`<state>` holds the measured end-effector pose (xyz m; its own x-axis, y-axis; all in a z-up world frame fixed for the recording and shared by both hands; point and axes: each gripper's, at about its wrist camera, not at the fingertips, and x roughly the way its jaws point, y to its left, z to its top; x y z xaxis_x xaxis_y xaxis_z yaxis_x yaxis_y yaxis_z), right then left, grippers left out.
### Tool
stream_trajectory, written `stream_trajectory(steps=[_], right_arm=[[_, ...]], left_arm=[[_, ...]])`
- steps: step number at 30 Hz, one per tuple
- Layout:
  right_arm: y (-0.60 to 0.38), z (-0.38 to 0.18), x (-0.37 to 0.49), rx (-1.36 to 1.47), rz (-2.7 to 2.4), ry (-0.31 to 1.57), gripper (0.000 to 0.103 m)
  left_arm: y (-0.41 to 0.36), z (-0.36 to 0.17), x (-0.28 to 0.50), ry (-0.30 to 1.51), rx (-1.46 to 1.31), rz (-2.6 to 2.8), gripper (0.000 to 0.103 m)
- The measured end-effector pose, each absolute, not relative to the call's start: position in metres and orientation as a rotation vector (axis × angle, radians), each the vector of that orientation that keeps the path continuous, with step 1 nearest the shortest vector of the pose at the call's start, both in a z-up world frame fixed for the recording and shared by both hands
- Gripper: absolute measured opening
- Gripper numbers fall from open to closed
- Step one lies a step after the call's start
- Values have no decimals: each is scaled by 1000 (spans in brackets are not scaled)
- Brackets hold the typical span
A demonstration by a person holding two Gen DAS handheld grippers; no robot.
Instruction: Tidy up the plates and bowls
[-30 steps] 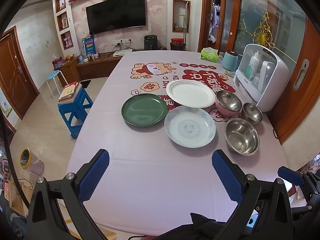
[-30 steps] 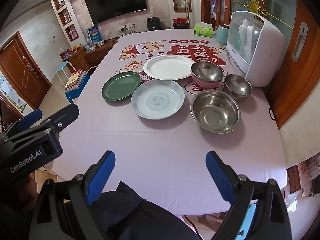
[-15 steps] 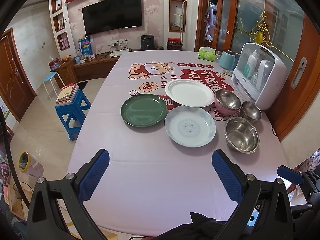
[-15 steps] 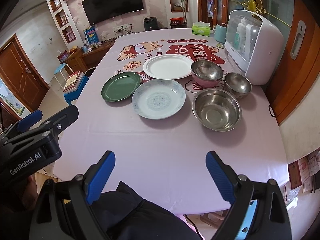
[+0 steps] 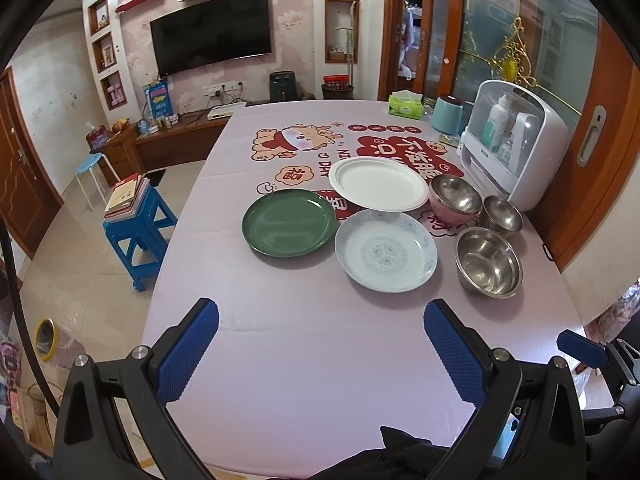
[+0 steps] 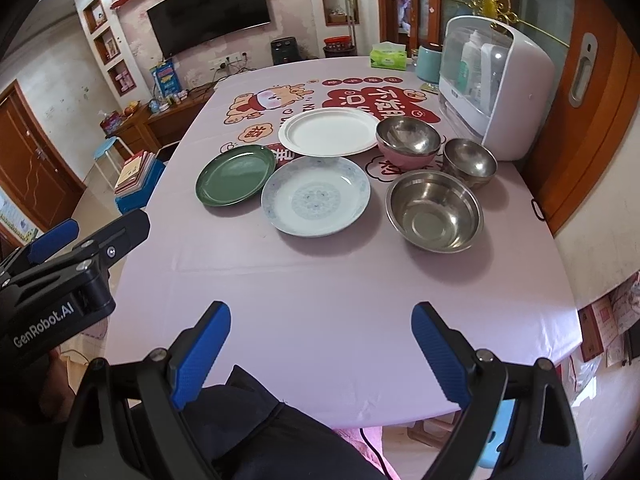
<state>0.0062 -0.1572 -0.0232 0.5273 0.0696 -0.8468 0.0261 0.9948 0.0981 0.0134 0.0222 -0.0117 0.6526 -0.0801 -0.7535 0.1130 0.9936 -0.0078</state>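
Table (image 6: 320,280): smooth matt lilac cloth with printed red cartoon patches, faint fold creases near its near edge. Green plate (image 6: 236,175): glossy glaze. White plate (image 6: 329,131): matt-looking, plain. Blue-patterned plate (image 6: 316,196): glossy ceramic. Three bowls, largest (image 6: 434,210): shiny steel, one with a pink outer shell (image 6: 408,142). Cabinet (image 6: 492,88): glossy white plastic. Gripper pads (image 5: 188,354): blue, dimpled rubbery texture.

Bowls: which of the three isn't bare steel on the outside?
The pink-shelled bowl, beside the white plate. The large steel bowl and small steel bowl are metal outside too.
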Motion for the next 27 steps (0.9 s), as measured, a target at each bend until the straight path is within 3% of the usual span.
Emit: stream_trajectory(steps=[27], right_arm=[[-189,-34,27,293,-26,1016,92]], left_arm=[[16,-46,69,1024,13,-201,102]])
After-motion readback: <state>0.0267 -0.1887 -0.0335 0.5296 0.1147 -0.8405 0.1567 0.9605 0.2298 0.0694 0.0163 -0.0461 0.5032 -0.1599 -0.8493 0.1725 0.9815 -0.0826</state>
